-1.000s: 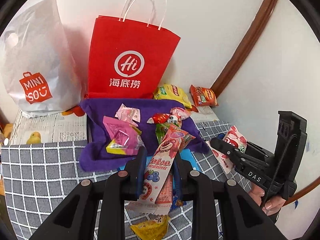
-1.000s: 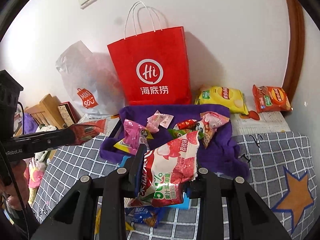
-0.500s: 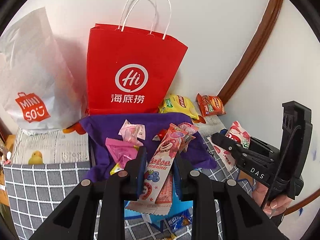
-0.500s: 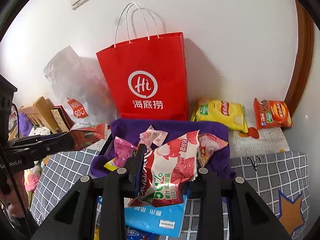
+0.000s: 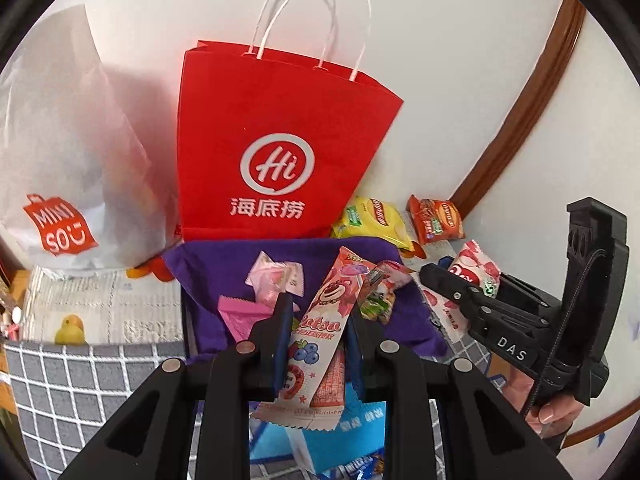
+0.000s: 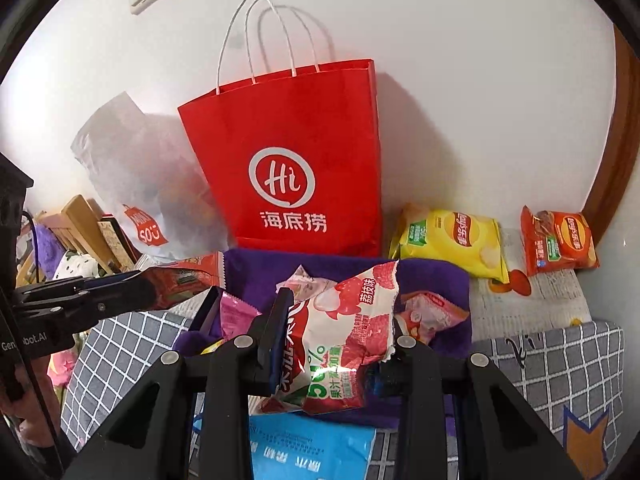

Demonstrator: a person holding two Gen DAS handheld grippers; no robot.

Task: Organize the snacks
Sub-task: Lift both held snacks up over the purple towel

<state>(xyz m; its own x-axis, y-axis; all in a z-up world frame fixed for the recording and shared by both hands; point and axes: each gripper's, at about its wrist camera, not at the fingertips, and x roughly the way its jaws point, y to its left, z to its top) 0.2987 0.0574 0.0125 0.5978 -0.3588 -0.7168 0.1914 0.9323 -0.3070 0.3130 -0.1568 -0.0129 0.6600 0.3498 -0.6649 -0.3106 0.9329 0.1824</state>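
Observation:
My left gripper (image 5: 318, 320) is shut on a long pink Lotso snack bar (image 5: 324, 320), held above the purple cloth (image 5: 208, 264). My right gripper (image 6: 340, 320) is shut on a red-and-white lychee jelly pouch (image 6: 348, 328); it also shows at the right of the left wrist view (image 5: 476, 268). The left gripper appears at the left of the right wrist view (image 6: 120, 284), its snack end-on. A red Hi paper bag (image 5: 276, 152) stands upright against the wall behind the cloth, its top open (image 6: 296, 160). Several small pink snack packets (image 5: 276, 276) lie on the cloth.
A white Miniso plastic bag (image 5: 68, 168) stands left of the red bag. A yellow chip bag (image 6: 452, 240) and an orange chip bag (image 6: 556, 240) lie by the wall at right. A blue packet (image 6: 312, 448) lies below the grippers on the grey checked cover (image 6: 560, 364).
Both grippers have risen and moved toward the red bag with their snacks held; the bag looms larger and the cloth sits lower in both views.

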